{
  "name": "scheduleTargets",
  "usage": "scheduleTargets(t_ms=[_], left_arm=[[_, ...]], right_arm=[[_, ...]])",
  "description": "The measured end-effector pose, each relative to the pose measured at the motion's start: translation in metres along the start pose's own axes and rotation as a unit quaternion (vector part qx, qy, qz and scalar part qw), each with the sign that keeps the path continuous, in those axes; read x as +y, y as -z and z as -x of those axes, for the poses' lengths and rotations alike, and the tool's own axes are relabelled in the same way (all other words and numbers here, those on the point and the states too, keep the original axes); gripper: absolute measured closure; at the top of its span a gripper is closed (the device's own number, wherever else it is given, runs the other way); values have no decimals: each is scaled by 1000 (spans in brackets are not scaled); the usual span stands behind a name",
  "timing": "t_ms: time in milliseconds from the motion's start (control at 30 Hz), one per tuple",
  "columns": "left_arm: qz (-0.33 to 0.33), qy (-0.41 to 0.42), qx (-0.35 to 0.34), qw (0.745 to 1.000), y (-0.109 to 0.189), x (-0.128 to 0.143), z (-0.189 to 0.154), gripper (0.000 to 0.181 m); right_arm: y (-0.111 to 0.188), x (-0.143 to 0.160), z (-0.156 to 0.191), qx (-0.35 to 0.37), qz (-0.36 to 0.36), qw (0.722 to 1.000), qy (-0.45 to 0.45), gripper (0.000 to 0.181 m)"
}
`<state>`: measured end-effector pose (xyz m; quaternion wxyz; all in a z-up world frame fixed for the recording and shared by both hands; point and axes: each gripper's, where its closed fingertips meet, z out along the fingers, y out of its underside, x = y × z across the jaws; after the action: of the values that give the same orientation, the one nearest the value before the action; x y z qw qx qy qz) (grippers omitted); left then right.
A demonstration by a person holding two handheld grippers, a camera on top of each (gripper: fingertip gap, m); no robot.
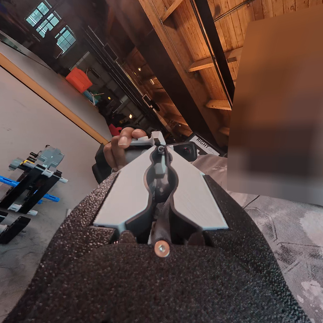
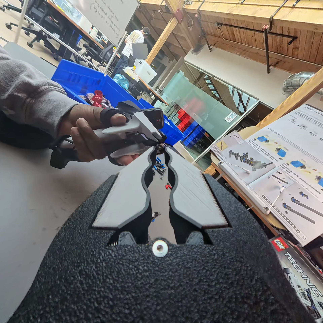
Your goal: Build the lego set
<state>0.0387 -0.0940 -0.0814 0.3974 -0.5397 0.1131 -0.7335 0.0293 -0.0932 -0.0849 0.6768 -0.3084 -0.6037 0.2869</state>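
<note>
In the left wrist view, a partly built lego model (image 1: 31, 183) of black beams with grey and blue pins is seen on the grey table (image 1: 35, 122), well to the left of the fingers. The left gripper (image 1: 160, 148) is shown with its tips drawn close together; grey and black parts are seen in the slit between them, and whether anything is pinched cannot be told. Just beyond the tips, the right hand (image 1: 115, 152) is seen on its trigger.

In the right wrist view, the left hand (image 2: 87, 132) is seen up and to the left of the fingers. A blue bin (image 2: 83, 78) is placed beyond it. The right gripper (image 2: 160, 148) is shown with tips narrowly apart, and a grip cannot be told. Loose lego pieces (image 2: 160, 167) are seen on the table through the slit. To the right of the fingers, an instruction booklet (image 2: 253, 162) is propped, and a lego box (image 2: 297, 272) is seen below it.
</note>
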Motion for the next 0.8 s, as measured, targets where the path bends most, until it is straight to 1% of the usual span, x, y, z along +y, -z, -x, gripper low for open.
scheduleTargets(t_ms=[67, 133, 233, 333, 433, 533, 700, 767, 800], left_arm=[[-5, 4, -3, 1000, 1, -2, 2, 173], [-6, 7, -7, 1000, 3, -3, 3, 173], [-1, 5, -17, 1000, 5, -2, 7, 173], [12, 0, -24, 1000, 5, 1, 8, 172], [29, -7, -33, 999, 7, 4, 8, 172], [48, -4, -45, 998, 8, 9, 12, 172], [89, 21, -54, 994, 6, 24, 20, 172], [91, 26, -44, 995, 3, 28, 18, 178], [93, 28, -42, 994, 3, 29, 18, 178]], right_arm=[[-1, 1, -1, -6, 4, 1000, 6, 175], [-2, 3, -1, -29, 7, 1000, 0, 176], [-3, 6, 1, -101, 10, 994, -49, 176], [-2, 7, 4, -183, 12, 977, -104, 176], [-2, 7, 7, -233, 10, 962, -139, 176], [1, 10, 10, -248, 4, 954, -167, 176], [11, 11, 15, -268, 0, 941, -205, 177], [14, 14, 17, -270, 1, 940, -207, 177], [15, 14, 18, -274, 0, 937, -216, 177]])
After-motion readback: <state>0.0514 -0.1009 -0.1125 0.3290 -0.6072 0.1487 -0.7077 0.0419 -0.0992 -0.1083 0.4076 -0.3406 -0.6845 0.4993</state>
